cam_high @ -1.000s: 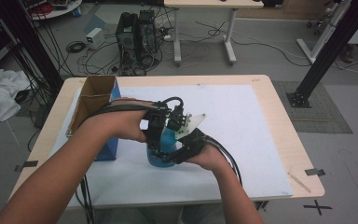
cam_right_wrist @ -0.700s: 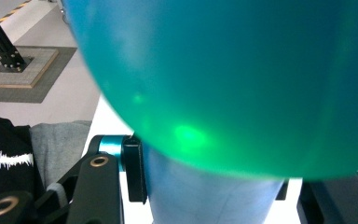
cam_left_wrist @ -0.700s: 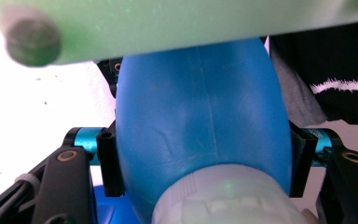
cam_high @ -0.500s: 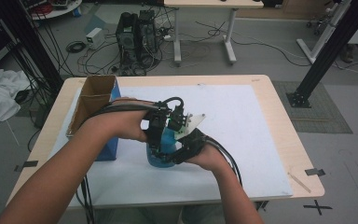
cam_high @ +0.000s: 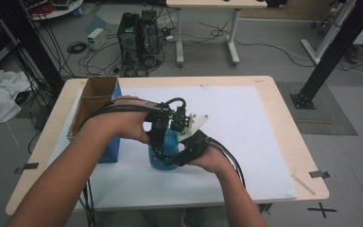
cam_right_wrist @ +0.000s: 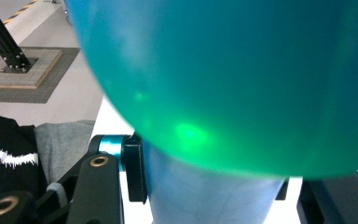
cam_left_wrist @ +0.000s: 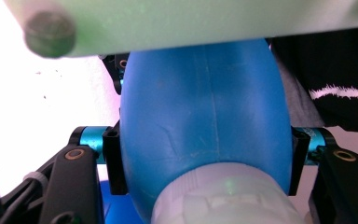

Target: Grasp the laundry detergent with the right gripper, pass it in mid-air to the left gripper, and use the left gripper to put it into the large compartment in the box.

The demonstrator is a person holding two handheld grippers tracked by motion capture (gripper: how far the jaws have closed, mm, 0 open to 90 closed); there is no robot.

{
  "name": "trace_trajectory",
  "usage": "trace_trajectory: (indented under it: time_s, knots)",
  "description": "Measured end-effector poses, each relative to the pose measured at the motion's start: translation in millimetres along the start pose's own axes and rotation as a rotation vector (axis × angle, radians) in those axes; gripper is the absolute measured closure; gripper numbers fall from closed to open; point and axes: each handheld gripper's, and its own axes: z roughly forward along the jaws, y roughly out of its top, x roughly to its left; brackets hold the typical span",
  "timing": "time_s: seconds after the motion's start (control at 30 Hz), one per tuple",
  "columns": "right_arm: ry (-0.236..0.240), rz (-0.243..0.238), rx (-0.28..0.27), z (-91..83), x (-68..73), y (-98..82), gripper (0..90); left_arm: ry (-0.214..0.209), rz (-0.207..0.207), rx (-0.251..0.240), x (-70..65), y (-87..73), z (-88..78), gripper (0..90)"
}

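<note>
Blue plastic bottle (cam_high: 164,153) stands upright mid-table (cam_high: 264,94), beside the cardboard box (cam_high: 97,97). Your left gripper (cam_left_wrist: 205,168), jaws just closed, clamps its body; your right gripper (cam_right_wrist: 209,186) pinches it too, likely steadying it for two-handed work.

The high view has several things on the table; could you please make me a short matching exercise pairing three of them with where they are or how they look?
Things:
1. blue bottle
2. cardboard box
3. white sheet

Descriptions:
A. covers most of the tabletop
B. clamped by the left gripper and right gripper
C. open-topped, at the table's left

Pairs: 1-B, 2-C, 3-A
</note>
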Motion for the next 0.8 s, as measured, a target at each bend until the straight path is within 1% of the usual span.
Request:
trace_trajectory:
  time_s: [0.1, 0.13, 0.2, 0.23, 0.27, 0.3, 0.33, 0.4, 0.43, 0.47, 0.5, 0.53, 0.57, 0.6, 0.63, 0.67, 0.73, 0.77, 0.8]
  knots:
    - [0.008, 0.000, -0.001, -0.7, 0.0, 0.1, 45.1, 0.003, -0.002, 0.007, -0.4, 0.7, -1.6, 37.9]
    - [0.006, -0.003, -0.008, -1.7, 0.6, 0.1, 44.1, 0.013, 0.004, 0.003, -1.2, 0.8, -3.2, 37.9]
    - [0.006, 0.003, -0.012, -3.2, 1.5, 0.3, 43.4, 0.021, 0.003, -0.003, -1.2, 0.2, -5.2, 38.0]
    - [0.006, -0.001, -0.008, -4.9, 1.3, 0.8, 42.9, 0.016, 0.004, -0.009, -0.9, -0.3, -6.0, 37.9]
    - [0.007, -0.001, -0.015, -5.8, 1.2, 0.7, 42.5, 0.017, 0.001, -0.015, -0.1, -1.0, -6.8, 37.9]
    - [0.020, 0.020, -0.019, -9.1, 1.6, 1.1, 42.3, 0.008, -0.001, -0.013, 0.6, -1.4, -6.9, 38.0]
    - [0.016, 0.012, -0.023, -10.5, 0.5, 1.7, 42.0, 0.011, 0.000, -0.015, 0.4, -1.4, -7.3, 38.0]
    - [-0.006, -0.015, -0.038, -12.2, -1.8, 2.2, 39.8, 0.013, 0.001, -0.012, 0.5, -1.0, -7.6, 37.9]
    - [-0.033, -0.069, -0.064, -11.1, -5.9, 2.5, 39.1, 0.015, 0.001, -0.013, 0.7, -0.8, -8.2, 37.9]
    - [-0.036, -0.081, -0.080, -9.8, -6.3, 2.4, 37.9, 0.014, -0.005, -0.008, 0.6, -0.5, -8.2, 37.9]
    - [-0.060, -0.088, -0.075, -9.1, -6.2, 2.3, 34.4, 0.013, -0.006, -0.008, 0.7, -0.5, -8.1, 37.9]
    - [-0.061, -0.101, -0.069, -8.6, -7.2, 2.1, 32.5, 0.015, -0.009, -0.004, 1.1, -0.5, -8.2, 37.9]
    - [-0.065, -0.111, -0.071, -8.2, -8.0, 2.1, 32.6, 0.011, -0.010, 0.000, 1.4, -0.7, -8.3, 37.9]
    - [-0.065, -0.111, -0.071, -8.2, -8.0, 2.1, 32.6, 0.011, -0.010, 0.000, 1.4, -0.7, -8.3, 37.9]
    - [-0.064, -0.111, -0.089, -8.0, -7.3, 2.7, 31.5, 0.011, -0.008, 0.006, 2.5, -1.8, -9.6, 37.9]
    - [-0.055, -0.117, -0.090, -8.5, -7.6, 2.9, 30.5, 0.006, -0.012, 0.004, 2.4, -2.7, -10.1, 37.9]
    - [-0.050, -0.151, -0.117, -7.4, -9.6, 3.9, 27.8, 0.000, -0.017, 0.006, 3.0, -4.3, -11.5, 37.9]
    - [-0.050, -0.151, -0.117, -7.4, -9.6, 3.9, 27.8, 0.000, -0.017, 0.006, 3.0, -4.3, -11.5, 37.9]
    - [-0.086, -0.199, -0.140, -7.0, -13.5, 5.4, 24.2, 0.002, -0.026, 0.001, 3.2, -6.0, -13.5, 37.9]
